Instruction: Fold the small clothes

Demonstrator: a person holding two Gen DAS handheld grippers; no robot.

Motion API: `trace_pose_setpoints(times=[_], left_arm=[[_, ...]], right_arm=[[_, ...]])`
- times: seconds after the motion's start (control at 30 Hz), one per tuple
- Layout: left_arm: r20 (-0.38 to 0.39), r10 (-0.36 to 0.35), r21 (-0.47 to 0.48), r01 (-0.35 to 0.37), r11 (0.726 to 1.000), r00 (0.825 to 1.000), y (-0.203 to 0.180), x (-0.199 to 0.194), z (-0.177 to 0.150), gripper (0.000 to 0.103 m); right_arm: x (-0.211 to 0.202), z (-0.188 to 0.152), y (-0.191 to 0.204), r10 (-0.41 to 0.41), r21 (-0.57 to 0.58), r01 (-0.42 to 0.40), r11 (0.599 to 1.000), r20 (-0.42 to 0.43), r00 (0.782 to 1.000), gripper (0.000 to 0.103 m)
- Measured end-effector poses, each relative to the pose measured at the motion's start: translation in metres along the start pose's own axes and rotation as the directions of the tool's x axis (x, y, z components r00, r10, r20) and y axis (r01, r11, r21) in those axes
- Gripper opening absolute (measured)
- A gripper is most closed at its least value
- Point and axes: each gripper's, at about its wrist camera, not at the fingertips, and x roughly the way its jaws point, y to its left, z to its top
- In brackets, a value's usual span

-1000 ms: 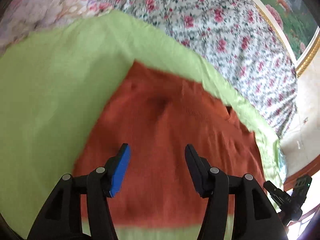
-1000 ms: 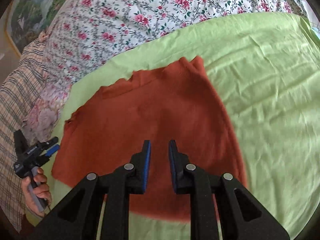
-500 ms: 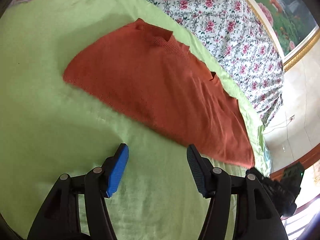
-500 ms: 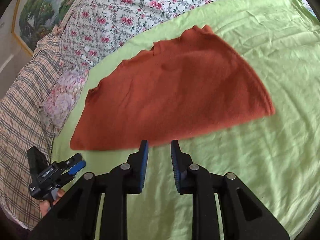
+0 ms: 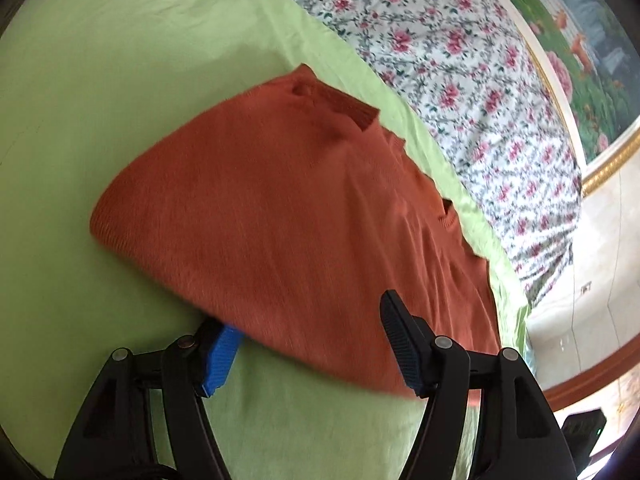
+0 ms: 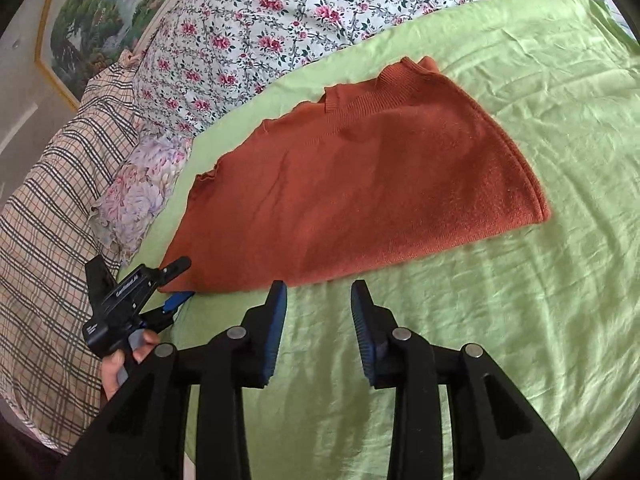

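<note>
Each tool [image 6: 318, 320] has black plastic arms, silver rivets, ribbed blue-backed pads; the left tool [image 6: 176, 276] bears white lettering.

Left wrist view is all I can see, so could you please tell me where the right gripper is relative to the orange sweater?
Observer: The right gripper hovers over the green sheet, just short of the near edge of the orange sweater; its jaws are opening with nothing between them.
Operator: Thank you. How does my left gripper look from that side?
Observer: The left gripper has its opening jaws around that garment's near left corner, one above the cloth and one below.
</note>
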Motion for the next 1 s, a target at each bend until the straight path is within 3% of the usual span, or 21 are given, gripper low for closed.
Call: trace_pose_setpoints(times=[0.1, 0.17, 0.23, 0.27, 0.4, 0.53, 0.67, 0.83, 0.9, 1.0], left_arm=[[0.023, 0.024, -0.009, -0.024, 1.000, 0.999, -0.002, 0.006, 0.011, 0.061], [0.028, 0.037, 0.000, -0.037, 0.999, 0.999, -0.005, 0.011, 0.019, 0.045], [0.028, 0.042, 0.005, -0.042, 0.999, 0.999, -0.007, 0.015, 0.026, 0.020], [0.034, 0.042, 0.015, -0.043, 0.999, 0.999, -0.010, 0.015, 0.029, 0.015], [0.080, 0.051, 0.139, -0.062, 0.988, 0.995, -0.043, 0.006, 0.029, 0.010], [0.108, 0.021, 0.293, -0.052, 0.955, 0.994, -0.093, -0.001, 0.020, 0.008], [0.084, -0.027, 0.455, -0.015, 0.890, 0.996, -0.151, 0.004, -0.001, 0.008], [0.027, 0.005, 0.623, -0.021, 0.782, 1.000, -0.201, 0.039, -0.047, 0.007], [0.003, 0.036, 0.671, -0.028, 0.741, 0.999, -0.210, 0.056, -0.066, 0.007], [-0.004, 0.101, 0.742, -0.065, 0.667, 0.995, -0.215, 0.077, -0.093, 0.007]], right_arm=[[0.002, 0.001, -0.004, 0.003, 0.013, -0.003, 1.000, -0.006, 1.000, 0.035], [0.004, 0.003, -0.007, 0.007, 0.020, -0.007, 1.000, -0.012, 1.000, 0.035], [0.005, 0.005, -0.010, 0.015, 0.030, -0.015, 0.999, -0.012, 1.000, 0.035], [0.005, 0.007, -0.011, 0.018, 0.034, -0.018, 0.999, -0.013, 1.000, 0.035], [0.004, 0.015, -0.016, 0.024, 0.035, -0.023, 0.999, -0.011, 1.000, 0.035], [-0.003, 0.031, -0.024, 0.043, 0.045, -0.043, 0.998, 0.007, 0.999, 0.035], [-0.007, 0.053, -0.037, 0.069, 0.067, -0.070, 0.995, 0.015, 0.998, 0.035], [0.006, 0.082, -0.054, 0.154, 0.114, -0.148, 0.982, -0.043, 0.987, 0.037], [0.015, 0.091, -0.058, 0.183, 0.133, -0.174, 0.976, -0.063, 0.981, 0.050], [0.037, 0.108, -0.061, 0.237, 0.161, -0.220, 0.962, -0.100, 0.966, 0.059]])
